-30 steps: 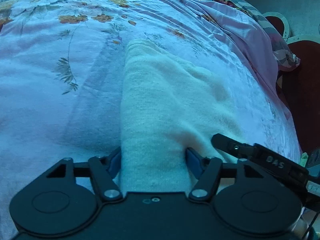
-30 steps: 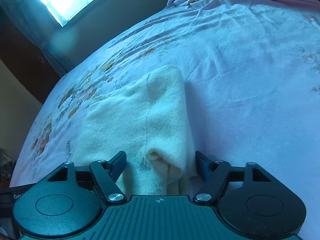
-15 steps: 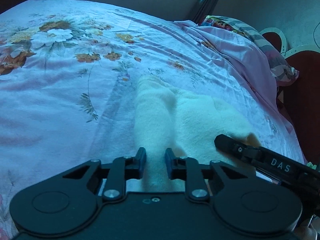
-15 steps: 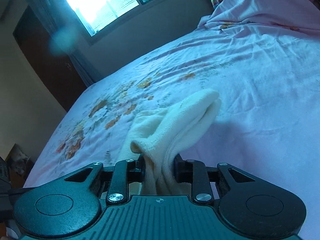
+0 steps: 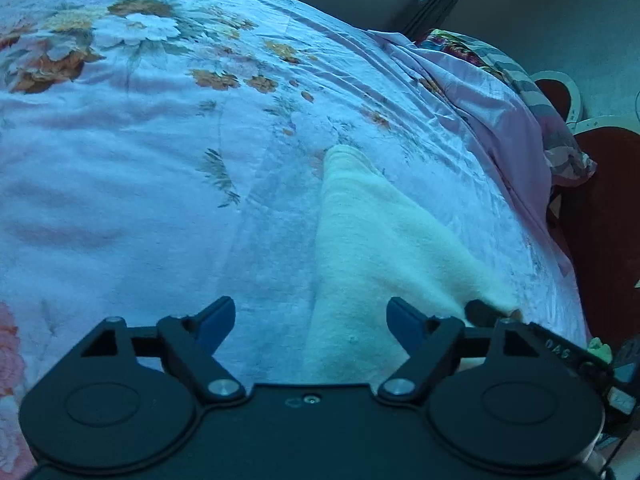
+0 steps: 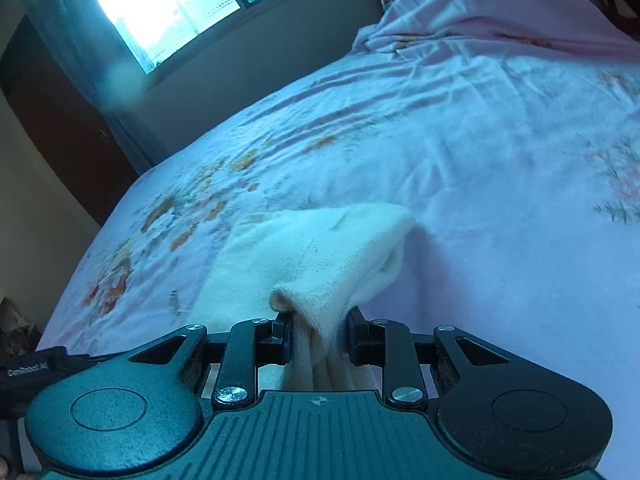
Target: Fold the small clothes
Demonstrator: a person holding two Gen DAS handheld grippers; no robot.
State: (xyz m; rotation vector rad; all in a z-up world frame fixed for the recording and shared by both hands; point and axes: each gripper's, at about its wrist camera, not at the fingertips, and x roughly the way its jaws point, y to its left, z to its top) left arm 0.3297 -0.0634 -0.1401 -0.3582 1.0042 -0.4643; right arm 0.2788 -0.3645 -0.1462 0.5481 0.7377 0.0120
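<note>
Left tool (image 5: 310, 320): its jaws have just been opening and now stand wide apart; the cream cloth (image 5: 384, 248) runs between the blue pads (image 5: 216, 318) but they do not press it
Right tool (image 6: 318, 332): clenched on a bunched edge of the cream cloth (image 6: 332, 260); the pinched part is lifted a little
Cream cloth: it lies on the bed (image 5: 120, 200), near the edge closest to the tools; its far end rests flat on the sheet
Bed: a pale sheet with orange and white flowers (image 5: 132, 28); lots of small wrinkles
Far off: a bright window (image 6: 168, 4) beyond the bed; a flowery pillow (image 5: 500, 68) at the bed's far right corner
</note>
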